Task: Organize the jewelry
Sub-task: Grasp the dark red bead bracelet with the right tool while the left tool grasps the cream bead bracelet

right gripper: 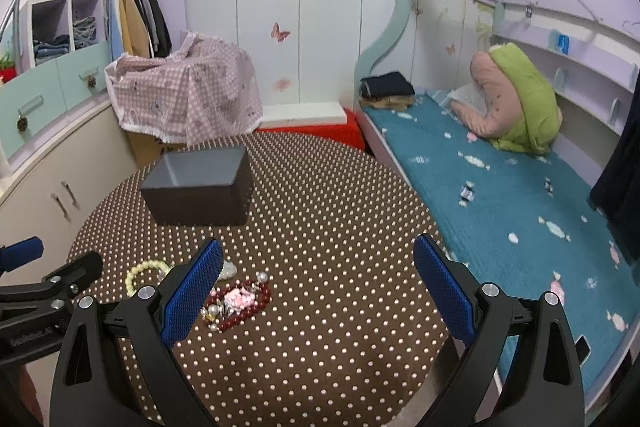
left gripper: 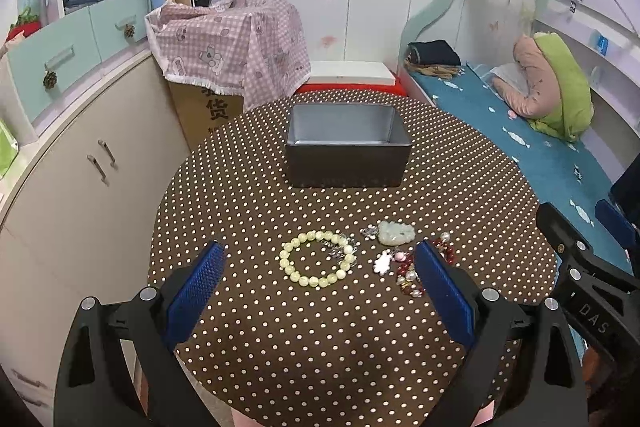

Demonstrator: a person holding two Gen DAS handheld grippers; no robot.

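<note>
On the brown polka-dot table [left gripper: 320, 339] lies a pale green bead bracelet [left gripper: 318, 259], with a small silver piece touching its right side. To its right sit a pale jade pendant [left gripper: 394, 233], a white flower charm [left gripper: 383, 263] and a red-and-pearl bracelet [left gripper: 412, 277]. A dark open box [left gripper: 348, 143] stands farther back. My left gripper [left gripper: 320, 255] is open, its fingers straddling the green bracelet from above. My right gripper [right gripper: 318, 251] is open over bare table, with the red bracelet [right gripper: 240, 303] by its left finger and the box [right gripper: 200, 187] at the back left.
A bed with a blue cover [right gripper: 500, 187] runs along the table's right side. White cabinets [left gripper: 80, 167] curve along the left. A cardboard box under a pink checked cloth [left gripper: 232, 43] stands behind the table. The right gripper's body [left gripper: 580, 267] shows at the right edge of the left wrist view.
</note>
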